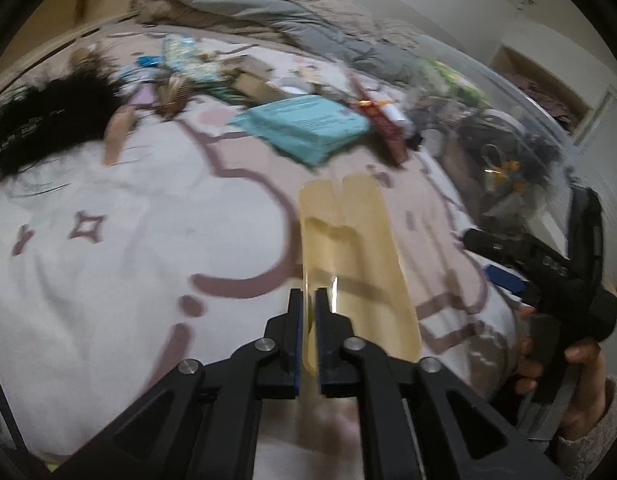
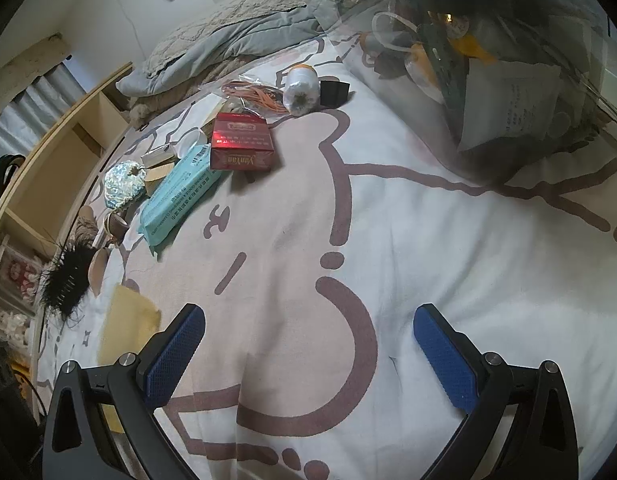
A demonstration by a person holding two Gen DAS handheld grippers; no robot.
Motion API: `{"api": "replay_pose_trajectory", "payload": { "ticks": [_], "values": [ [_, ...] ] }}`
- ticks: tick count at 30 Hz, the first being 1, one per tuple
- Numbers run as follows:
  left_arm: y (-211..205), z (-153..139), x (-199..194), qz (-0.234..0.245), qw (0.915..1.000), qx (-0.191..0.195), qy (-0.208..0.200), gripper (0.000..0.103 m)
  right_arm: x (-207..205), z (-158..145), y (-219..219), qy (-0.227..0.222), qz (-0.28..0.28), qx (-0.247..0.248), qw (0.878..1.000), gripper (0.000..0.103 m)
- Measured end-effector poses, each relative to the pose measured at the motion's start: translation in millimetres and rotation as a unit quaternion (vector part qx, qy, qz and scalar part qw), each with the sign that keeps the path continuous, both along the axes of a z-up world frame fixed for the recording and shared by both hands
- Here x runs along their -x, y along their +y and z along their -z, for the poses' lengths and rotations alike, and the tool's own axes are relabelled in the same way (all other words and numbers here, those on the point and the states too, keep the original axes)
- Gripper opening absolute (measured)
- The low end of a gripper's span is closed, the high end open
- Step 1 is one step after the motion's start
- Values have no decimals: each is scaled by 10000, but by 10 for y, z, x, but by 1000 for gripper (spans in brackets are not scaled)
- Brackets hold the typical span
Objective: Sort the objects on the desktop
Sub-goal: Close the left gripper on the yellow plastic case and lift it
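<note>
My left gripper [image 1: 308, 298] is shut on the near edge of a flat, pale yellow translucent sheet [image 1: 348, 240], which hangs blurred above the bed sheet [image 1: 108, 280]. The same yellow sheet [image 2: 126, 324] shows at the lower left of the right wrist view. My right gripper [image 2: 308, 340] stands open over the patterned bed sheet [image 2: 428, 260] with nothing between its blue pads [image 2: 176, 352]. Further back lie a teal packet [image 2: 176, 196], a red box [image 2: 242, 144] and a black feathery piece [image 2: 64, 280].
A clear plastic bag [image 2: 488, 60] full of odds and ends sits at the far right. A white roll [image 2: 302, 88], a small black box [image 2: 334, 92] and a grey quilt [image 2: 236, 36] lie behind. A person's hand [image 1: 584, 364] grips the other tool at right.
</note>
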State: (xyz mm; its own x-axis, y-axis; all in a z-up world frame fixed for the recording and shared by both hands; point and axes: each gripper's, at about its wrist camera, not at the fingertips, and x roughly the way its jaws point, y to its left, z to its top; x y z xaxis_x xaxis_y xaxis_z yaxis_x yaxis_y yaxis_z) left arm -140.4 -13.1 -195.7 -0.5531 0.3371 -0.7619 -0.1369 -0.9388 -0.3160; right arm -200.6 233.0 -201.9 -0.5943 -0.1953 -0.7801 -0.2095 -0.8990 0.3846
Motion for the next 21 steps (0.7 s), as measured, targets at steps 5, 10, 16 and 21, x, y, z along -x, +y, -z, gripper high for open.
{"api": "replay_pose_trajectory", "payload": {
  "ticks": [5, 10, 16, 21],
  "values": [
    [-112, 16, 8, -287, 9989, 365, 48, 26, -20, -26, -21, 21, -22, -38, 10000, 103],
    [-125, 18, -28, -327, 9970, 685, 128, 39, -85, -123, -276, 140, -437, -132, 9989, 103],
    [-238, -4, -57, -357, 9975, 600, 54, 43, -132, -139, -893, 122, -1425, -621, 9878, 103],
    [-481, -75, -83, -492, 9988, 0, 0, 49, -116, -168, -1205, 206, -1757, -794, 9810, 103]
  ]
}}
